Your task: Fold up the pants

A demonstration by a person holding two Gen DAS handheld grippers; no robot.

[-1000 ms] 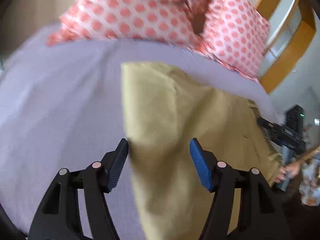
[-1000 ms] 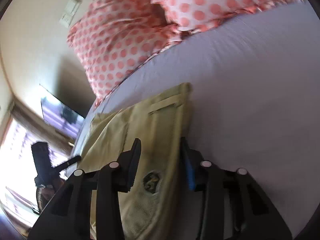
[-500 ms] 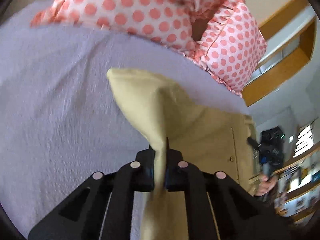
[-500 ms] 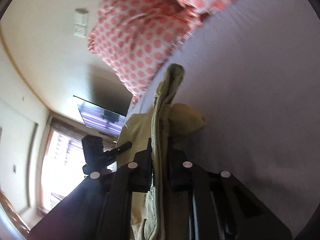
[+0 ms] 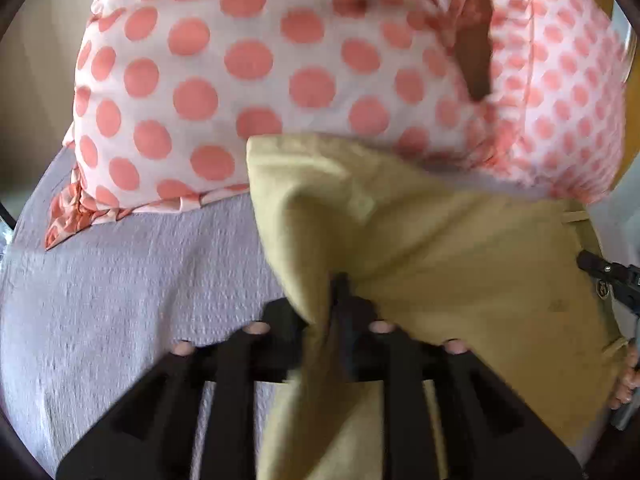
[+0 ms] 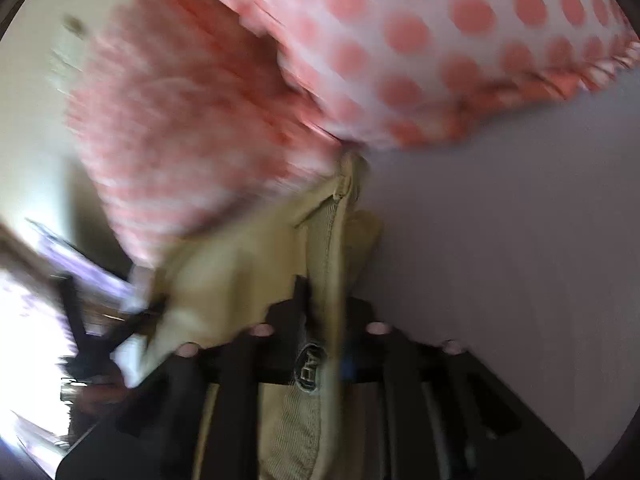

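The khaki pants (image 5: 460,256) lie partly on the lavender bed cover (image 5: 132,300), bunched where I hold them. My left gripper (image 5: 326,312) is shut on a pinched fold of the pants fabric, lifted off the bed. My right gripper (image 6: 324,320) is shut on the waistband end of the pants (image 6: 248,272), near a round metal button (image 6: 310,366). The other gripper shows at the right edge of the left wrist view (image 5: 612,280). The right wrist view is motion blurred.
Pink polka-dot pillows (image 5: 280,72) stand close ahead at the head of the bed, and also fill the top of the right wrist view (image 6: 400,40). A wall-mounted TV (image 6: 80,260) and a bright window (image 6: 24,320) are to the left.
Both grippers closed on the pants about half a second ago. Since then both have carried the fabric forward toward the pillows, which now loom much larger.
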